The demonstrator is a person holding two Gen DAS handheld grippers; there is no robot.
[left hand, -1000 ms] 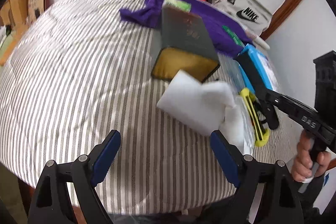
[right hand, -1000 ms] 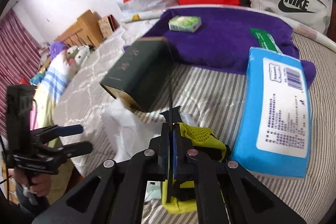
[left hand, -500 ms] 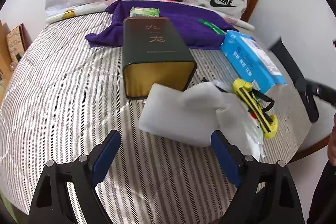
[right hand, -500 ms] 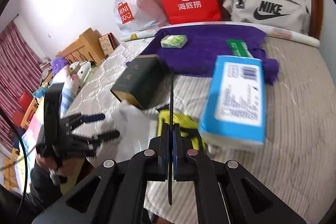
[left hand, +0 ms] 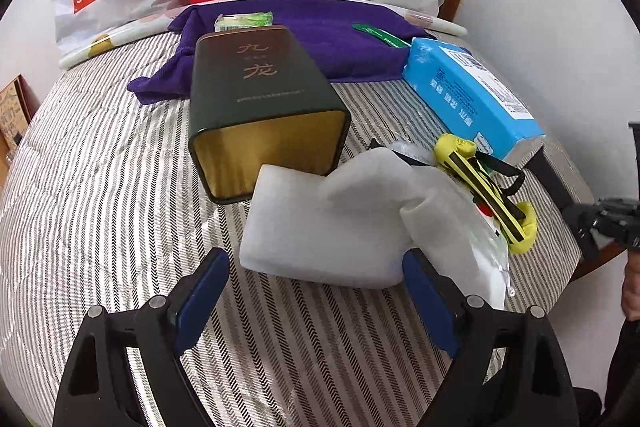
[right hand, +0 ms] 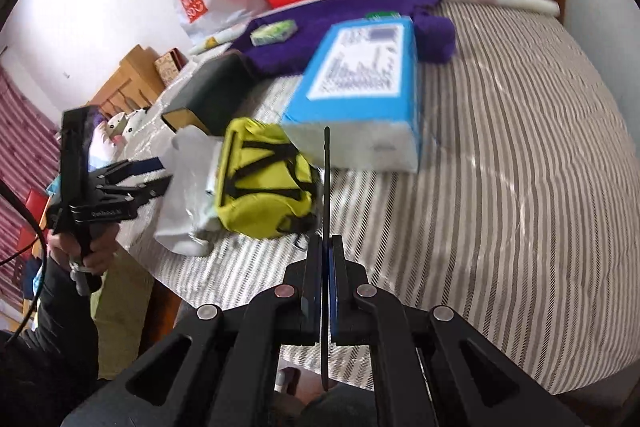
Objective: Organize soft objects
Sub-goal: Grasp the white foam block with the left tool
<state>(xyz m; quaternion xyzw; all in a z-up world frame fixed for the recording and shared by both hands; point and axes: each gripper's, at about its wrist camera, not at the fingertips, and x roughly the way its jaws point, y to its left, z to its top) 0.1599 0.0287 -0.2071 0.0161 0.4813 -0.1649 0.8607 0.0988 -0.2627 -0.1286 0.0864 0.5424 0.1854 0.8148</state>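
Swinging back from the pile, the right gripper [right hand: 325,251] now sits nearer the bed's near edge, jaws pressed together on a thin black strip, nothing soft in them; the left gripper [left hand: 316,283] has rolled level and crept toward the white foam sheet [left hand: 320,223], jaws wide apart, nothing between them. Left to right on the striped bed [left hand: 100,187]: a dark green tin [left hand: 260,99] lying open-mouthed, the foam just in front of it, a crinkled white bag [left hand: 472,247], a yellow pouch [left hand: 484,195], then a blue tissue pack [left hand: 468,95] by the right edge. A purple towel [left hand: 340,39] lies along the far edge. Sorting looks barely begun: all 5 soft items still lie loose, none gathered.
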